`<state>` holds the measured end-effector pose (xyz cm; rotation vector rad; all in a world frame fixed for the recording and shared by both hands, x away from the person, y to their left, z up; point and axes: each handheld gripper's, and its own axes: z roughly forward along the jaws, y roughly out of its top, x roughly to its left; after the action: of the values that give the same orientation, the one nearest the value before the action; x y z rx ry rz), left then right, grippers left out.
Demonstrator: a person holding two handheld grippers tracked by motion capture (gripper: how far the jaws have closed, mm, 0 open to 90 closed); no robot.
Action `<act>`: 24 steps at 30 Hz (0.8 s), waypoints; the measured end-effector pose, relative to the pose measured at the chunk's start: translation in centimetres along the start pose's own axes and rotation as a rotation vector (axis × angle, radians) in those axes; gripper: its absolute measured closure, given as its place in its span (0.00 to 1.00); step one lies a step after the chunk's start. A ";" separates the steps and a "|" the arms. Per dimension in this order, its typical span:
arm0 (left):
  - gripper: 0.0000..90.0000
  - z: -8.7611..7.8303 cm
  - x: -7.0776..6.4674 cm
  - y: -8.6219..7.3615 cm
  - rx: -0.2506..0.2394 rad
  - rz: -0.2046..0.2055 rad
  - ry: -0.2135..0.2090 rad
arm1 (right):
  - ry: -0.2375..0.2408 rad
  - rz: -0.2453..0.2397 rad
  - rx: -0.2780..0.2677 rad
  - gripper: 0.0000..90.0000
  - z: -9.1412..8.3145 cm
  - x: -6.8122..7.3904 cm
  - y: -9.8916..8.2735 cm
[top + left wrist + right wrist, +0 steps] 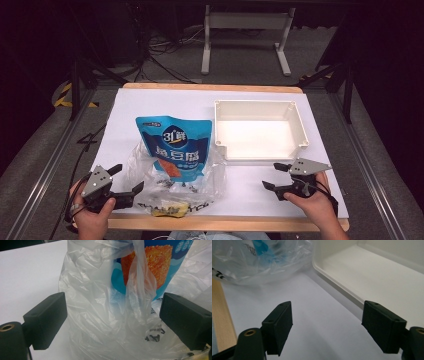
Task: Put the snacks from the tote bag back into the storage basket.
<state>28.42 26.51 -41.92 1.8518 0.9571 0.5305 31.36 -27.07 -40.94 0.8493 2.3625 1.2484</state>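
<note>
1. Your left hand-held gripper (126, 182) is spread wide at the clear plastic bag (210, 172), pinching nothing.
2. Your right hand-held gripper (278, 176) is spread too, empty, just in front of the white bin (260, 152).
3. The blue pouch (175, 142) lies on the bag, left of the bin.
4. Close on loose film alone and the pouch may slide out, or off the worktop (165, 102).

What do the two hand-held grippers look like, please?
Both the left gripper and the right gripper are black, each with two blocky rectangular jaws and a grey three-cornered plate on top. Brass-coloured screw holes sit at the jaw bases. A black cable trails from the left one.
</note>
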 end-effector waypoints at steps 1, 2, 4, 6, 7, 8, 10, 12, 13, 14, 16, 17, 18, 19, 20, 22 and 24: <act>0.10 0.0 0.0 0.0 0.001 -0.006 -0.002 | 0.020 0.010 -0.012 0.27 -0.2 0.2 0.6; 0.10 0.0 0.0 0.0 -0.001 -0.011 -0.001 | 0.028 0.010 -0.018 0.27 -0.4 0.4 1.1; 0.10 -0.1 -0.1 0.0 -0.004 -0.015 0.002 | 0.019 -0.011 -0.030 0.27 -1.0 0.6 2.1; 0.10 -0.2 -0.2 0.1 -0.010 -0.014 0.007 | 0.028 -0.009 -0.043 0.27 -1.4 0.7 2.6; 0.10 -0.2 -0.2 0.1 -0.010 -0.014 0.007 | 0.028 -0.009 -0.043 0.27 -1.4 0.7 2.6; 0.10 -0.2 -0.3 0.1 -0.011 -0.015 0.008 | 0.031 -0.009 -0.046 0.27 -1.8 0.6 3.1; 0.10 -0.2 -0.3 0.1 -0.009 -0.016 0.006 | 0.025 -0.017 -0.042 0.27 -1.9 0.6 3.3; 0.10 -0.1 -0.4 0.0 -0.008 -0.018 0.001 | 0.025 -0.009 -0.040 0.26 -2.2 0.6 3.7; 0.10 -0.1 -0.5 0.1 -0.008 -0.017 -0.001 | 0.036 -0.004 -0.048 0.26 -2.2 0.6 3.8; 0.10 -0.1 -0.5 0.1 -0.008 -0.017 -0.001 | 0.042 -0.002 -0.049 0.26 -2.3 0.6 4.0; 0.10 -0.1 -0.6 0.1 -0.009 -0.014 0.001 | 0.044 -0.007 -0.048 0.26 -2.3 0.6 4.1; 0.10 -0.2 -0.6 0.1 -0.010 -0.013 0.002 | 0.042 -0.012 -0.048 0.25 -2.3 0.6 4.3; 0.10 -0.2 -0.6 0.1 -0.011 -0.013 0.004 | 0.043 -0.019 -0.045 0.24 -2.4 0.6 4.5; 0.10 -0.1 -0.6 0.2 -0.011 -0.014 0.002 | 0.045 -0.019 -0.046 0.24 -2.4 0.6 4.7; 0.10 -0.1 -0.6 0.1 -0.009 -0.014 0.001 | 0.050 -0.024 -0.043 0.23 -2.5 0.6 5.0; 0.10 0.0 -0.5 0.1 -0.009 -0.014 -0.002 | 0.050 -0.033 -0.045 0.22 -2.5 0.7 5.5; 0.10 -0.1 -0.5 0.1 -0.010 -0.013 -0.003 | 0.050 -0.036 -0.054 0.20 -2.5 0.8 5.8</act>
<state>28.11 26.08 -41.74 1.8361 0.9629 0.5237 31.43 -25.60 -34.73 0.7637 2.3607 1.3270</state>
